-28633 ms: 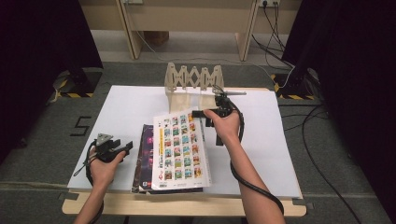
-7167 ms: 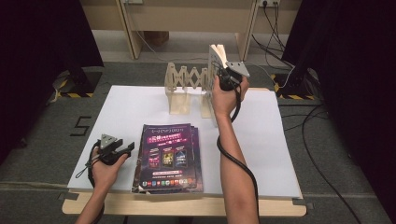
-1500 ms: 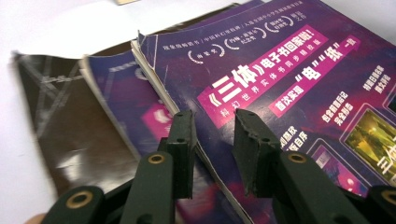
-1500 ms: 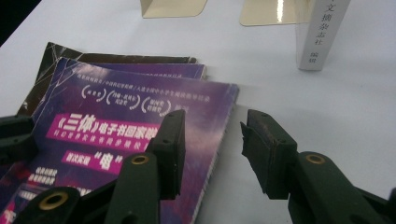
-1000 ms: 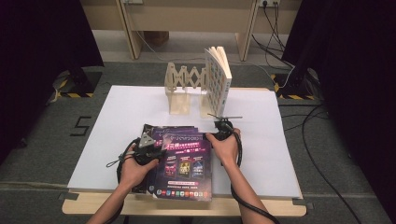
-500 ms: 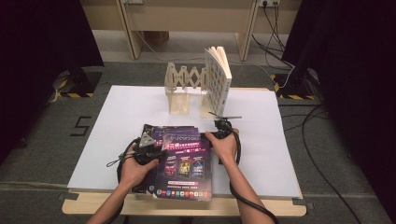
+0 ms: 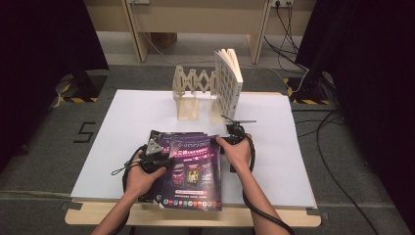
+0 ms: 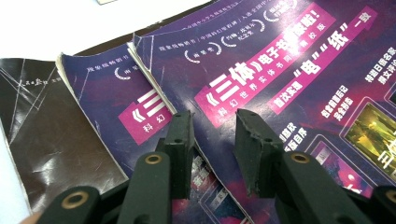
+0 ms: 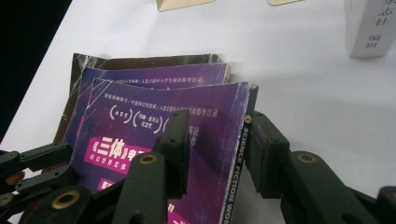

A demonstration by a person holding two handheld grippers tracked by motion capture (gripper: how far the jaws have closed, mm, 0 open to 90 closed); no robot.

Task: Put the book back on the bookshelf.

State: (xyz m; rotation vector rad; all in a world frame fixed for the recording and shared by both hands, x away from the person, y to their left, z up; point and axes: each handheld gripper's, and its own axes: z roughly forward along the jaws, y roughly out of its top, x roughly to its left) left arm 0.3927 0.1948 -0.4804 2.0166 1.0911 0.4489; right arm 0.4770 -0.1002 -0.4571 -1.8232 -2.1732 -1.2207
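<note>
High view: both grippers flank the top purple magazine (image 7: pixel 193 169), stacked on the surface in front of the wooden rack (image 7: pixel 193 93). Left gripper view: the left gripper (image 8: pixel 212 123) straddles its near edge, fingers (image 8: pixel 180 140) apart, so lower copies may lift too. Right gripper view: the right gripper (image 9: pixel 217 128), fingers just closing around the spine but not visibly pressing, may slip off.

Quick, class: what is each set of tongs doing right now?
Left tongs: open, jaws straddling the left edge of the top purple magazine.
Right tongs: just been closing, jaws either side of that magazine's spine; grip unclear.
</note>
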